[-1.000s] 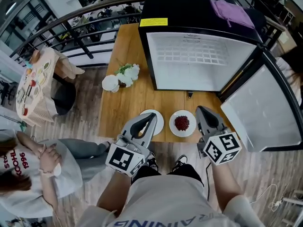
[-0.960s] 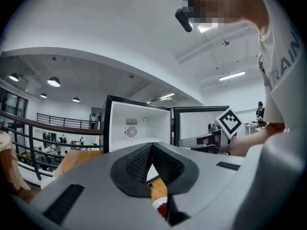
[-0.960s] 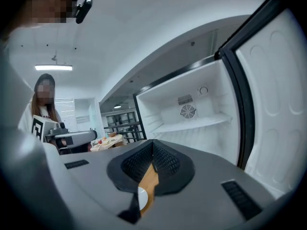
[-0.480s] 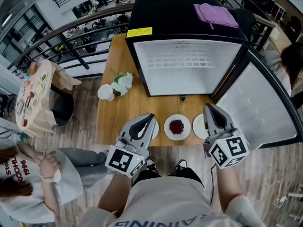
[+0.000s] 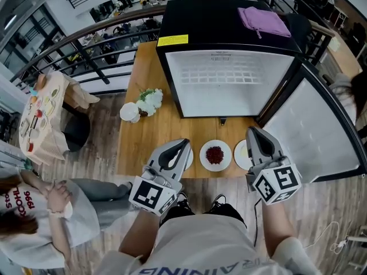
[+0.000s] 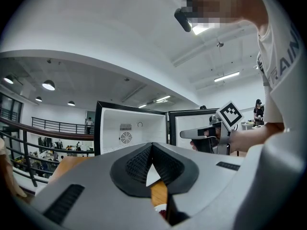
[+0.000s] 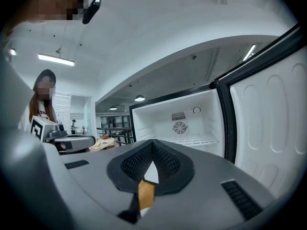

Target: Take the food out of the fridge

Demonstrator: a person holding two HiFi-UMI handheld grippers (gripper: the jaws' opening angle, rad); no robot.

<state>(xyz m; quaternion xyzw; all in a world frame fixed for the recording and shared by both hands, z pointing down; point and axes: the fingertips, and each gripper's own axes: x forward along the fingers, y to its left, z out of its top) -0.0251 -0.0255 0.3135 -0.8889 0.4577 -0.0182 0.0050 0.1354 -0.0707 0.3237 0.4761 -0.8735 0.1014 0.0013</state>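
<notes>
Fridge point(image 5: 229, 79) stands open on a wooden table point(image 5: 146, 136): black casing, white interior. The door point(image 5: 315, 133) is swung wide from the fridge's right edge, as the head view shows it. Inside the fridge, 1 wire shelf point(image 5: 226, 67) spans the compartment.

Food location: 3 white plates lie in a row on the table in front of the fridge, outside the compartment.
- The middle plate point(image 5: 205, 162) sits in front of the fridge's opening and carries a small heap of dark red food point(image 5: 214, 153).
- The left plate point(image 5: 189, 158) lies in front of the fridge's left corner. The left gripper covers most of it.
- The right plate point(image 5: 241, 152) lies in front of the fridge's right corner, near the door hinge. The right gripper covers part of it.
- The contents of the 2 outer plates cannot be made out.

Gripper state:
- The left gripper point(image 5: 183, 144) points toward the fridge. Its jaws are closed tip to tip, with nothing between them.
- The right gripper point(image 5: 251, 132) also points toward the fridge. Its jaws are closed tip to tip and it holds nothing.

Other items:
- A purple cloth point(image 5: 264, 20) lies on top of the fridge.
- A yellow label point(image 5: 172, 40) sits on the fridge's upper front left edge.
- Flowers point(image 5: 150, 101) and a white cup point(image 5: 129, 112) stand on the table left of the fridge.
</notes>
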